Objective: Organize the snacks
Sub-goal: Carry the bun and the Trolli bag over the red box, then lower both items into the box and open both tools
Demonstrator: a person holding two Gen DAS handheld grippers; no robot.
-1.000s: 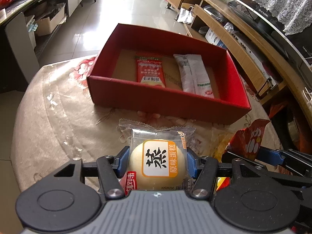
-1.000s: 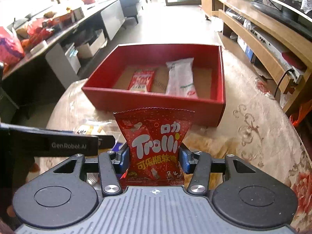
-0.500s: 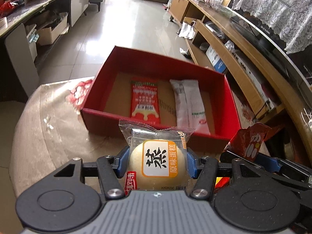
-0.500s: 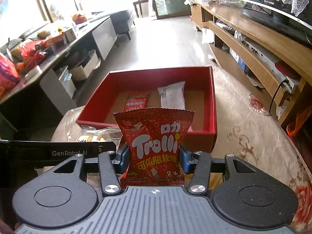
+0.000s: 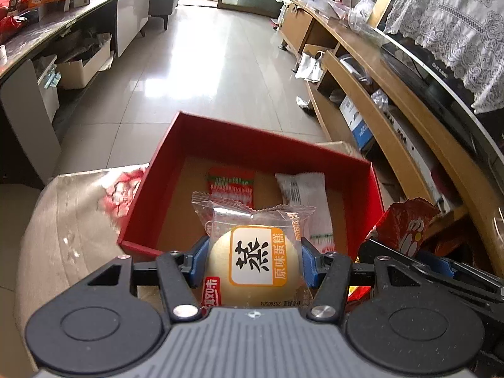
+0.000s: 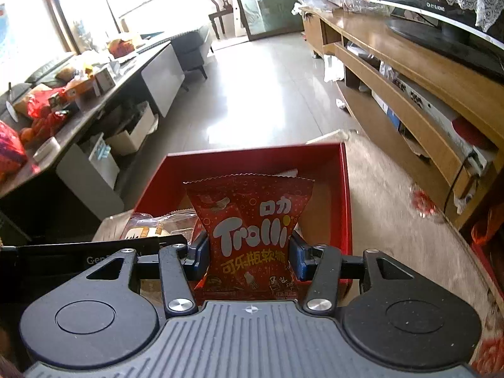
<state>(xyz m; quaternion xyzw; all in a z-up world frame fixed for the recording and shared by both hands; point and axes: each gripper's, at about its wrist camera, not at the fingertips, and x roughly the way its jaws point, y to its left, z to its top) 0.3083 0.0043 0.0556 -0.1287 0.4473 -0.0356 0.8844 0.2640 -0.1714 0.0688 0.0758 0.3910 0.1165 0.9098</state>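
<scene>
Left wrist view: the left gripper (image 5: 254,263) has its blue-padded jaws clamped on the two sides of a round pale-yellow steamed cake in a clear plastic wrapper with an orange-framed white label (image 5: 254,260). The cake sits between the jaws, its crimped top edge standing up ahead of them. Beyond the jaws lies an open rectangular red cardboard box with a brown floor (image 5: 327,154), resting on a round desk covered in a beige floral cloth (image 5: 66,217). Inside the box, ahead of the jaws, a flat red-and-green striped sachet (image 5: 231,187) lies to the left and a long white foil-type snack packet (image 5: 304,193) lies just beside it to the right; the two run roughly parallel. The held cake hangs above the near wall of the box.

Right wrist view: the right gripper (image 6: 249,256) has its jaws clamped on the lower sides of a red Trolli gummy-candy bag with white lettering (image 6: 250,230), which stands upright between them and hides most of the box interior. The red box (image 6: 345,195) lies directly ahead of the jaws. To the left of these jaws the wrapped cake (image 6: 148,228) and the black body of the left gripper appear; the right gripper and its bag also show at the right edge of the left wrist view.
</scene>
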